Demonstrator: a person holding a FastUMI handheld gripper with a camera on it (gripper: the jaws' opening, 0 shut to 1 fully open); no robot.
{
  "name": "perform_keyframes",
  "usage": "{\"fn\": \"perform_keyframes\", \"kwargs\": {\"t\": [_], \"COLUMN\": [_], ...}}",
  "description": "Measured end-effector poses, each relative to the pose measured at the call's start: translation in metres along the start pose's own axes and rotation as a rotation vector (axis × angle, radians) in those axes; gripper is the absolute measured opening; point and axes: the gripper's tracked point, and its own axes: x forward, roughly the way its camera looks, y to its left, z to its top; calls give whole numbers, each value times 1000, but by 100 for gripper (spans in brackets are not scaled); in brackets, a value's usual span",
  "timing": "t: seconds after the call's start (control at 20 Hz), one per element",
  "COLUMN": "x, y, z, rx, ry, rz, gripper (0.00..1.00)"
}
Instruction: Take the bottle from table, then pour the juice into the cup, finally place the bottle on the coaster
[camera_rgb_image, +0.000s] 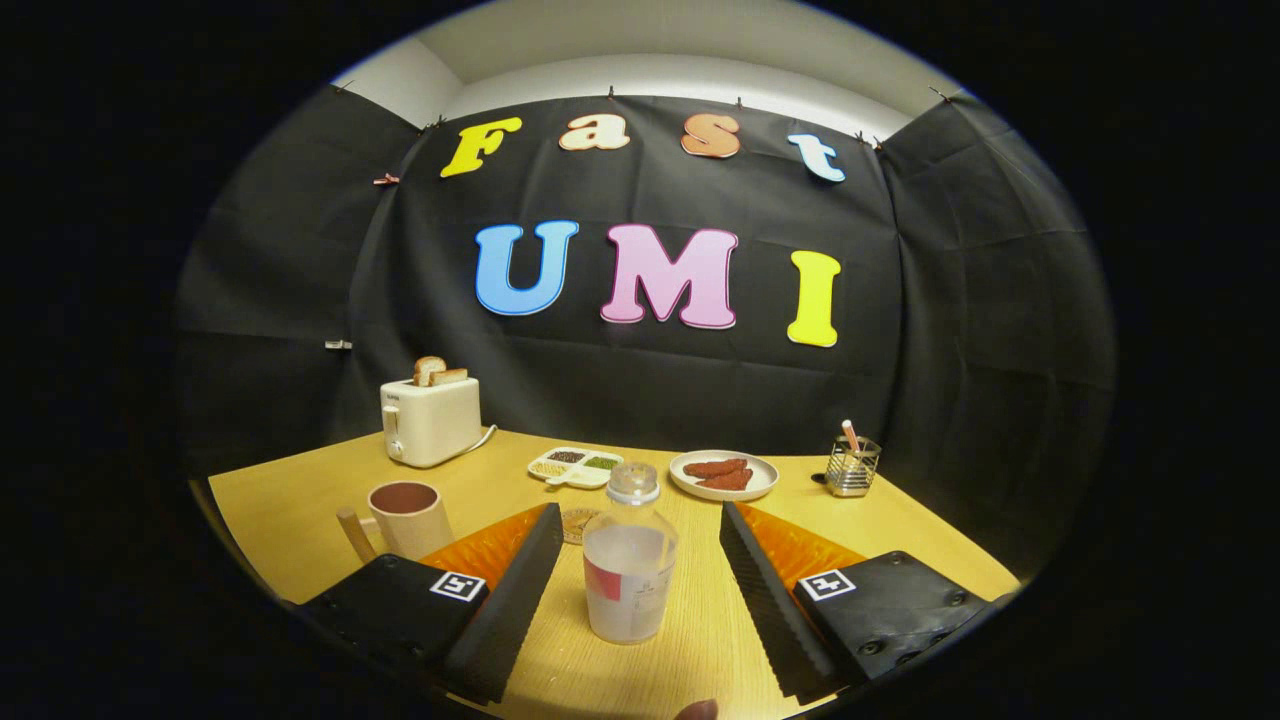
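Note:
A clear plastic bottle (630, 570) with a cap and pale liquid stands upright on the wooden table (300, 500), between my two fingers. My gripper (640, 520) is open, with a gap on each side of the bottle, so neither finger touches it. A pinkish cup (410, 518) with a handle stands to the left, just beyond the left finger. A round patterned coaster (577, 524) lies flat behind the bottle, partly hidden by the left finger and the bottle.
Farther back stand a white toaster (430, 418) with bread, a small divided dish (575, 467), a plate (722, 474) with brown food and a wire utensil holder (852, 466) at the right. The black cloth wall closes the table's far side.

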Motion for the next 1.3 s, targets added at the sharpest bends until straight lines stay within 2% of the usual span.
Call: {"fn": "perform_keyframes", "kwargs": {"t": [0.3, 0.55, 0.7, 0.75, 0.9, 1.05, 1.15, 1.3], "x": [25, 37, 45, 47, 45, 43, 46, 45], "y": [11, 11, 8, 9, 0, -14, -7, -8], "z": [-42, -55, -63, -62, -55, -26, -6, 16], "rx": [22, 21, 51, 74, 63, -25, -56, -144], "ry": [26, 34, 68, 75, 113, 99, 104, 172], "rz": [-14, -49, -57, -55, -102, -169, -146, -161], "gripper": [97, 97, 90, 79, 76, 74, 73, 72]}}
